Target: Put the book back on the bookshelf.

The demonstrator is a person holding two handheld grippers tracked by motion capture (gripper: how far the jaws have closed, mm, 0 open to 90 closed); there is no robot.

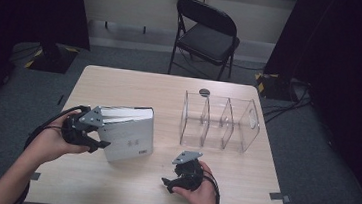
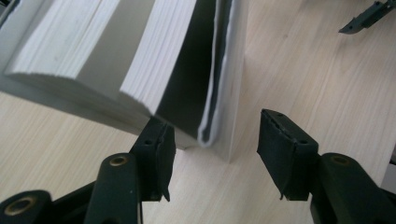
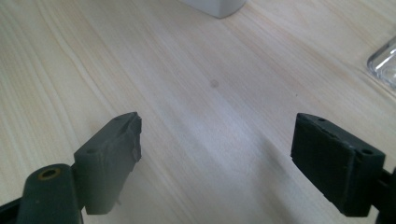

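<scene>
A thick white book stands on the wooden table at the left, its pale cover toward me. My left gripper is at the book's left end, held in a hand. In the left gripper view the book shows its white page edges, and its thin front cover stands slightly off the pages. The left gripper is open, and that cover's lower corner lies between the jaws without either pad pressing on it. My right gripper sits low near the table's front edge. In its own view the right gripper is open over bare wood.
A clear plastic divider rack with several compartments stands at the right back of the table. A small black disc lies behind it. A black folding chair stands beyond the table. The rack's corner shows in the right gripper view.
</scene>
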